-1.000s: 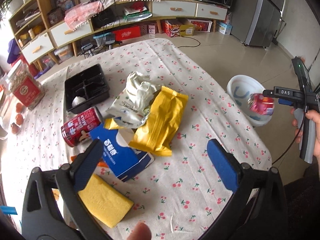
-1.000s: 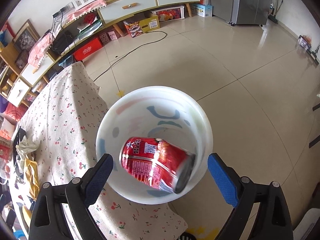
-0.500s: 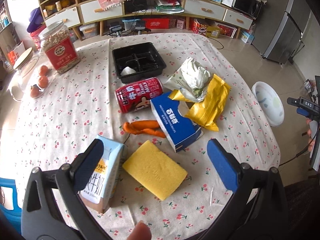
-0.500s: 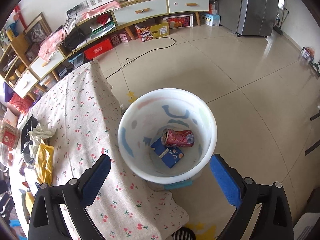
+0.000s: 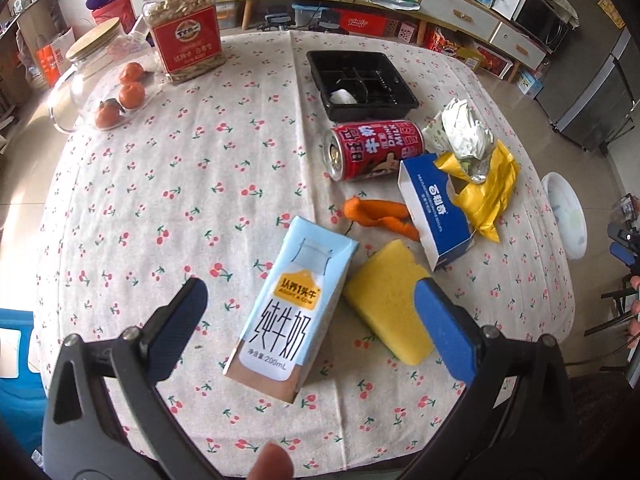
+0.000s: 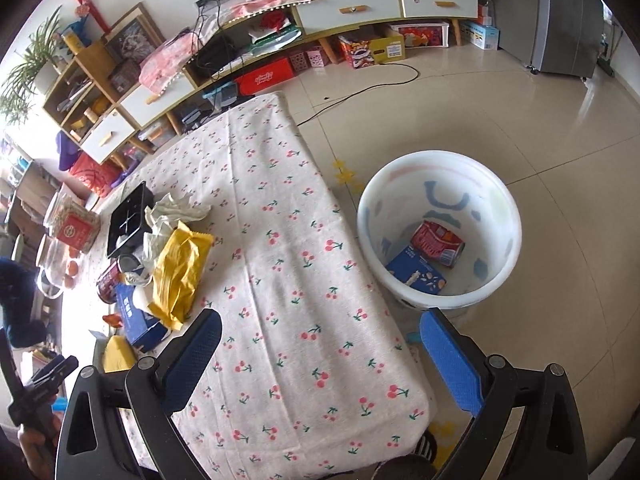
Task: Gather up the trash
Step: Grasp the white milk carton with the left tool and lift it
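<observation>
My left gripper [image 5: 308, 328] is open, its fingers on either side of a light-blue milk carton [image 5: 294, 308] lying on the cherry-print tablecloth [image 5: 180, 184], not touching it. Beyond it lie a yellow sponge [image 5: 390, 310], a blue box [image 5: 434, 210], orange peel [image 5: 378, 214], a red can [image 5: 374, 150], a yellow wrapper [image 5: 490, 192], crumpled foil paper [image 5: 466, 132] and a black tray [image 5: 362, 82]. My right gripper [image 6: 320, 356] is open and empty above the table's corner. The white bin [image 6: 440, 236] on the floor holds a red can [image 6: 438, 243] and a blue packet [image 6: 416, 276].
A jar of nuts [image 5: 182, 36] and a glass jug with oranges [image 5: 102, 88] stand at the table's far left. The bin also shows in the left wrist view [image 5: 566, 216] past the table's right edge. Shelves and drawers [image 6: 352, 12] line the far wall.
My left gripper has swung left and closed in over the milk carton. My right gripper has drawn back from over the bin; the red can it dropped lies in the bin.
</observation>
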A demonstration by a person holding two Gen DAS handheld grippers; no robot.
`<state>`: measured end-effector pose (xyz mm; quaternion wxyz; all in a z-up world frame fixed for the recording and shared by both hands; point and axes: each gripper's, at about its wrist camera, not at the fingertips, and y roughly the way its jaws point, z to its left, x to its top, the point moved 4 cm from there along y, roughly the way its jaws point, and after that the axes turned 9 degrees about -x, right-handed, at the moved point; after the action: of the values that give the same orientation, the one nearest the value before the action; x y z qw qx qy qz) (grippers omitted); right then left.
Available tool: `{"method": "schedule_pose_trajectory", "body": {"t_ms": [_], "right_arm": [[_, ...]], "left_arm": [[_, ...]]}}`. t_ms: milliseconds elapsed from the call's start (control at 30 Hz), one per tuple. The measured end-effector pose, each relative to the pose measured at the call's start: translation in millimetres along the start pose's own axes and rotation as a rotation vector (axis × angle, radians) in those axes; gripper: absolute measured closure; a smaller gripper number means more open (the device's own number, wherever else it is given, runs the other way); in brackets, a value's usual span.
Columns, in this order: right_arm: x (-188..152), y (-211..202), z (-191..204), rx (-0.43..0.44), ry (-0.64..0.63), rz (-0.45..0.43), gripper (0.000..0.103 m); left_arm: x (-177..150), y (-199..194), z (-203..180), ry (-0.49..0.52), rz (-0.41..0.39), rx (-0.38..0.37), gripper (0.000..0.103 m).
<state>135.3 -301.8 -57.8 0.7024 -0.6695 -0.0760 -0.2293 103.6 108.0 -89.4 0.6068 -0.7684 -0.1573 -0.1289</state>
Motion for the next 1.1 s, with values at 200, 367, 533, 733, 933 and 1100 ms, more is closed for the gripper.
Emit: {"method": "schedule_pose_trajectory", "body": {"t_ms": [200, 367, 533, 733, 933, 1100], "right_arm": [[-8, -1, 29, -0.004, -0.066, -0.001, 0.002], [-12, 2, 48, -0.008, -0.097, 0.008, 0.002], [-15, 4, 72, -0.003, -0.129, 0.01, 0.002], [-23, 7, 108, -0.002, -0.191, 0.013, 0.002], [-36, 13, 150, 0.009, -0.269, 0.018, 0.002], [-53, 21, 194, 0.022, -0.361, 0.025, 0.002]], "left_arm": [[-10, 14, 14, 0.009, 0.064, -0.01, 0.001], [-13, 25, 22, 0.008, 0.099, -0.035, 0.005], [-16, 34, 25, 0.038, 0.129, -0.04, 0.02], [-22, 30, 22, 0.068, 0.096, -0.025, 0.047], [-28, -1, 29, 0.06, 0.003, -0.008, 0.048], [-39, -15, 49, 0.002, -0.028, 0.013, 0.048]]}}
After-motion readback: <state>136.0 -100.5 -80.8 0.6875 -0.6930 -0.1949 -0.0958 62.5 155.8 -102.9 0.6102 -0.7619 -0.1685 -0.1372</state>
